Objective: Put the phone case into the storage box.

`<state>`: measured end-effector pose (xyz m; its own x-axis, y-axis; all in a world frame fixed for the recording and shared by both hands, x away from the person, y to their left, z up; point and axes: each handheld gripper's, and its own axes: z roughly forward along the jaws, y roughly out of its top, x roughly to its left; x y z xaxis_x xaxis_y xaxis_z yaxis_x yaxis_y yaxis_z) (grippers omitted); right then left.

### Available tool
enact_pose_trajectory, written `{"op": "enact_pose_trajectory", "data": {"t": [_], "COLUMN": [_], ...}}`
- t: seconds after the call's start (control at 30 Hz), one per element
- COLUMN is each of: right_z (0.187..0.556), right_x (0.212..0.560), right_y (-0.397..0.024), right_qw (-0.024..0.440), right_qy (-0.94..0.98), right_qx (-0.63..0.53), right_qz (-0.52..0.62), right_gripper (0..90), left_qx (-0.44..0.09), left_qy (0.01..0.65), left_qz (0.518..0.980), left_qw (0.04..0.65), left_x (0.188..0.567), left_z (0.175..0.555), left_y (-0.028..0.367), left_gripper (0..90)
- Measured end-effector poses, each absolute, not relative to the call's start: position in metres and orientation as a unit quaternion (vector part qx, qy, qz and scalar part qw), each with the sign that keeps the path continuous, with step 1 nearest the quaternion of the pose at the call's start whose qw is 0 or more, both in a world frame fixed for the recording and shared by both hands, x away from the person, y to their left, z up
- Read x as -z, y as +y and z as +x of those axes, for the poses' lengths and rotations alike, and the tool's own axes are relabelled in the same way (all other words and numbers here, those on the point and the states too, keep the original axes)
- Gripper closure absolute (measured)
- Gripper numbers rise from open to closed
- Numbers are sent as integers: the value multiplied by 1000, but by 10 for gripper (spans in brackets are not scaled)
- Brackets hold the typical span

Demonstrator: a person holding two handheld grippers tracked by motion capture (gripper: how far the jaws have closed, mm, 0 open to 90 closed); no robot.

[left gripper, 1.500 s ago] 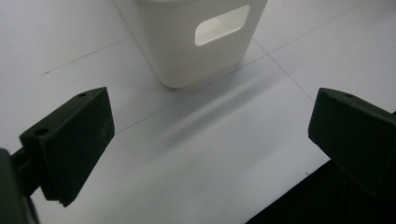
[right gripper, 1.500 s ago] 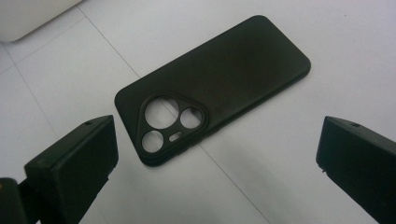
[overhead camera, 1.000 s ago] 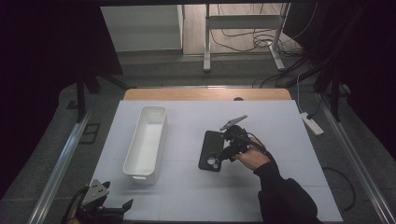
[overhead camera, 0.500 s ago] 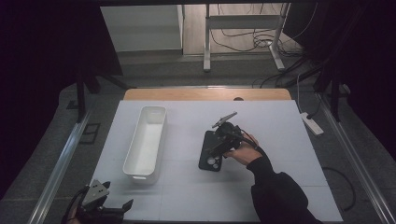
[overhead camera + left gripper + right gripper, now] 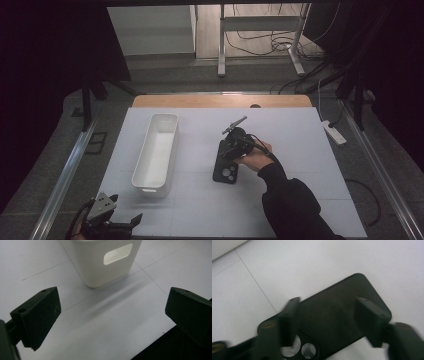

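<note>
at the lower left of the high view my left gripper (image 5: 131, 220) waits wide open and empty near the white bin (image 5: 155, 151), out of the way. at centre, the black phone case (image 5: 227, 164) lies flat on the surface (image 5: 300, 150); my right gripper (image 5: 325, 322) straddles it, its jaws just closing in to pinch its edges, not yet clearly gripping.
</note>
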<state>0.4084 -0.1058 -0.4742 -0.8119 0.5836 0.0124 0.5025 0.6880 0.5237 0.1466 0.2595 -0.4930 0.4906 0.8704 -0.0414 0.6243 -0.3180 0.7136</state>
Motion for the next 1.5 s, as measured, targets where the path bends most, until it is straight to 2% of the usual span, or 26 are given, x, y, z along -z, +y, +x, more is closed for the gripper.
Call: {"op": "enact_pose_trajectory", "data": {"t": [0.1, 0.13, 0.27, 0.43, 1.17, 1.5], "right_z": [410, 410, 414, 419, 433, 440], "right_x": [476, 476, 478, 479, 477, 491], "right_y": [-105, -105, -107, -107, -68, -62], "right_qw": [74, 74, 69, 56, 64, 59], "right_qy": [919, 919, 922, 922, 927, 928], "right_qx": [-249, -249, -240, -241, -256, -243], "right_qz": [298, 298, 294, 296, 266, 276], "right_gripper": [620, 620, 892, 900, 900, 900], "left_qx": [-178, -178, -178, -178, -178, -177], "left_qy": [472, 473, 472, 472, 469, 469], "left_qz": [791, 791, 792, 792, 793, 793], "left_qw": [345, 346, 345, 345, 346, 346], "left_x": [493, 493, 493, 493, 493, 493], "left_z": [147, 147, 147, 147, 146, 146], "left_y": [260, 260, 260, 260, 260, 260], "left_gripper": [10, 10, 10, 10, 10, 10]}}
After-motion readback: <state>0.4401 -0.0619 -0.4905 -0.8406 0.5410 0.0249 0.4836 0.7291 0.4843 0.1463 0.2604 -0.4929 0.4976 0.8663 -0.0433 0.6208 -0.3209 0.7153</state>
